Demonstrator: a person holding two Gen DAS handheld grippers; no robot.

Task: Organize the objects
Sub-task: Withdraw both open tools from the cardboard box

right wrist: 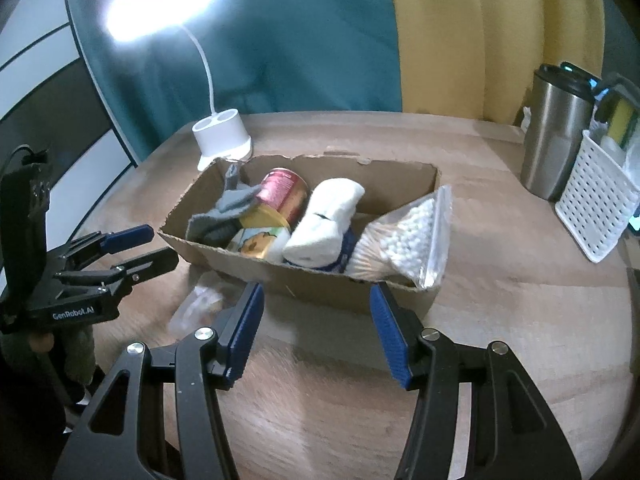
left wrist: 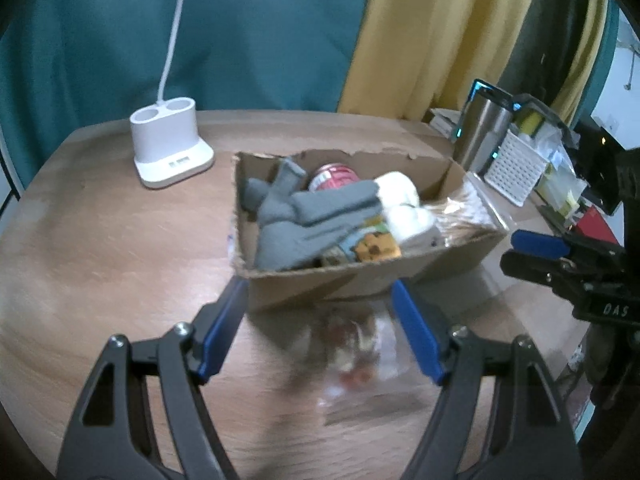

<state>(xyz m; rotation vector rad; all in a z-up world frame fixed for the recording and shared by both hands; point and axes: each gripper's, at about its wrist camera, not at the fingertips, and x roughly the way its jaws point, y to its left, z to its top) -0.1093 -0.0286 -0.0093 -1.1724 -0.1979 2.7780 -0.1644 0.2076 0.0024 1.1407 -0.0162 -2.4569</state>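
Left hand-held gripper open, empty, over clear bag on counter just before cardboard box. Right hand-held gripper open, empty. Advice: straddle bag centre, pinch film gently.

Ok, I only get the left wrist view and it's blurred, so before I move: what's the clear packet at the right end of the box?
Observer: A zip bag of cotton swabs. It lies in the right end of the cardboard box, with a corner hanging over the front rim.
Operator: Is the right gripper holding anything?
Observer: No. Its fingers stand apart, and only the box front and bare table show between them.
Operator: Where does the white lamp stalk lead?
Observer: Up to a lit lamp head, glowing above the table's far left side.
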